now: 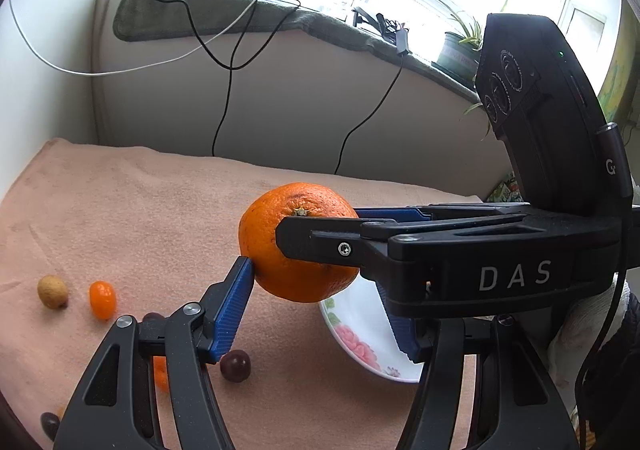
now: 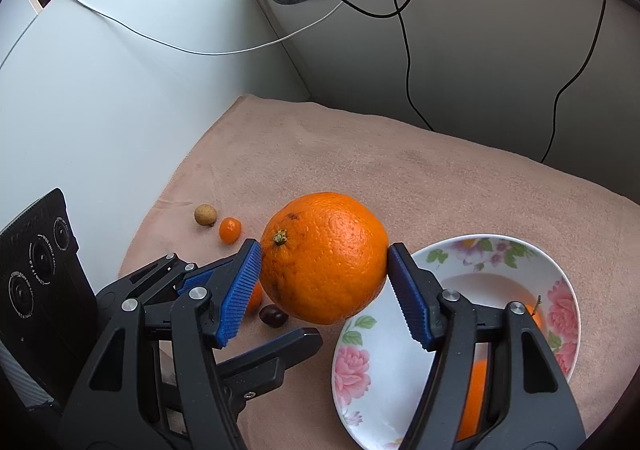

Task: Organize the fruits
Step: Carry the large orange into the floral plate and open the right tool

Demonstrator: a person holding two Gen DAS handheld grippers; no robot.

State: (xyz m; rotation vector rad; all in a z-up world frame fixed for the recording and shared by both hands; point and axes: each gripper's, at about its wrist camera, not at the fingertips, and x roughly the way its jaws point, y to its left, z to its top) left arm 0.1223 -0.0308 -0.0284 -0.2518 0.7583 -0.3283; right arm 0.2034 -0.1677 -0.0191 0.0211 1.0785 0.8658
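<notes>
A large orange (image 2: 324,258) is held in the air between both pads of my right gripper (image 2: 324,282), just left of a white floral plate (image 2: 360,366). In the left wrist view the same orange (image 1: 280,246) hangs between my left gripper's (image 1: 320,302) spread fingers; its left pad (image 1: 236,302) touches the orange's side, while its right finger is hidden behind the right gripper (image 1: 320,242). The plate (image 1: 360,334) lies below. Small fruits lie on the pink cloth: a kumquat (image 2: 230,230), a tan longan (image 2: 205,215), a dark grape (image 2: 273,316).
The plate holds an orange fruit (image 2: 474,390), partly hidden by my right finger. More small fruits (image 1: 235,366) lie near my left gripper. White walls (image 2: 120,90) and hanging cables (image 2: 404,50) bound the cloth at left and back.
</notes>
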